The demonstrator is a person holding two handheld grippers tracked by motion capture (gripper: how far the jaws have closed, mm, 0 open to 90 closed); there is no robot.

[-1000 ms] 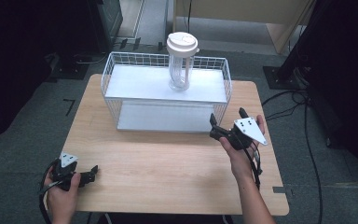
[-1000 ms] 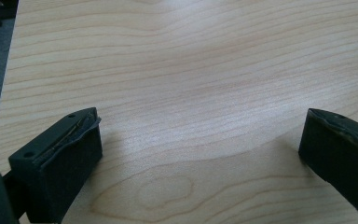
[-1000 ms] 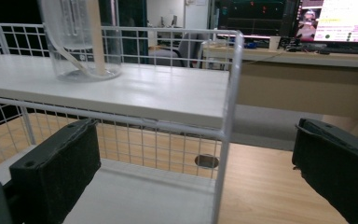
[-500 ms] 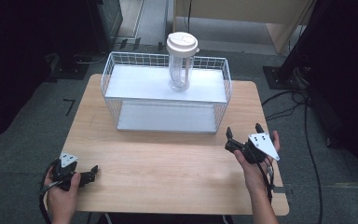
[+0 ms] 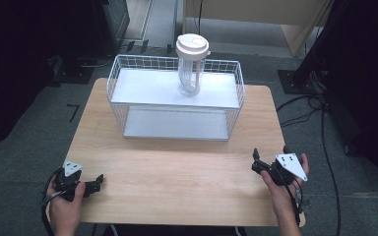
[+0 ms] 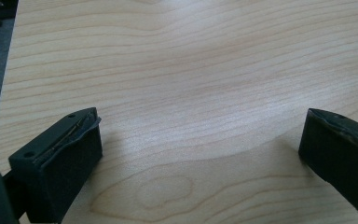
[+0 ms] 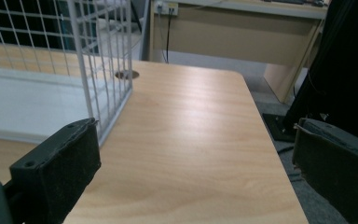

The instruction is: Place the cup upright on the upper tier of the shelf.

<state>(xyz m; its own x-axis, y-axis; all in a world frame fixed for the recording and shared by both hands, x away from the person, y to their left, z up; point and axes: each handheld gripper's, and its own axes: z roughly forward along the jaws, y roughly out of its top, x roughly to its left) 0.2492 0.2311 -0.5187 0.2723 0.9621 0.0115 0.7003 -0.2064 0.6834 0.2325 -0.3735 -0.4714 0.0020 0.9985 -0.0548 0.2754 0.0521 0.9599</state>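
Now both grippers, right gripper (image 5: pixel 258 166) and left gripper (image 5: pixel 96 183), are spread wide and empty, well apart from the wire basket (image 5: pixel 236 88); a fast reach could tip the tall cup (image 5: pixel 192 64) inside

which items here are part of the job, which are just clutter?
In play:
- clear plastic cup with white lid, upright on the rack's top shelf
- white wire two-tier rack
- left gripper, open
- right gripper, open

Just about:
- light wooden table
- black stand base on the floor
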